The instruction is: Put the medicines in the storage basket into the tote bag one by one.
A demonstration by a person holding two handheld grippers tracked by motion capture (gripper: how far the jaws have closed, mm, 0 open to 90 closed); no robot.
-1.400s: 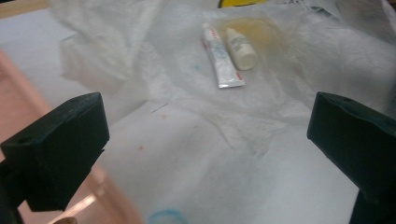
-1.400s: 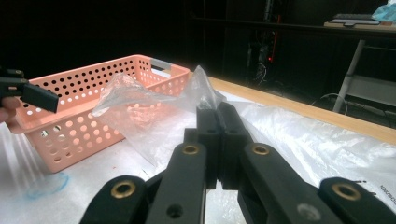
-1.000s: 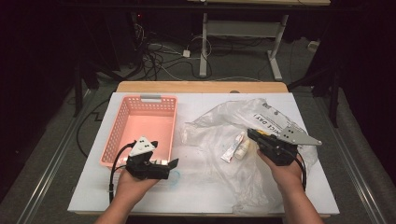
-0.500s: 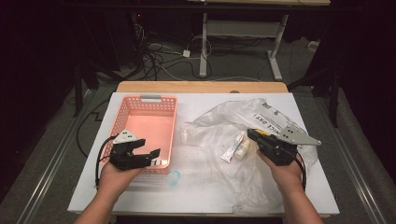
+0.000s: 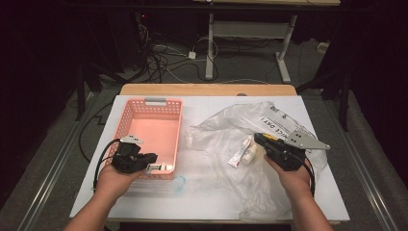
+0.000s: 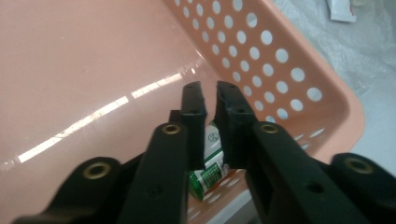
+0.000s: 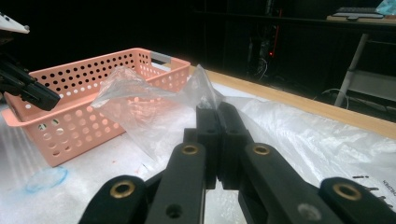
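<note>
My left gripper hangs over the near right corner of the pink perforated basket. Its jaws have just been closing and now stand shut with nothing between them. Under them a small green-and-white labelled container lies on the basket floor. My right gripper is shut on a fold of the clear plastic bag, and the film rises in a peak from its tips. A white tube and a small pale bottle lie by the bag just left of that gripper.
A small bluish clear disc lies on the white table in front of the basket. The bag spreads over the table's right half to the near edge. A wooden strip borders the far edge; beyond are cables and table legs.
The left gripper has shifted a little left along the basket's near end and its jaws have closed. The right hand and the bag have not moved.
</note>
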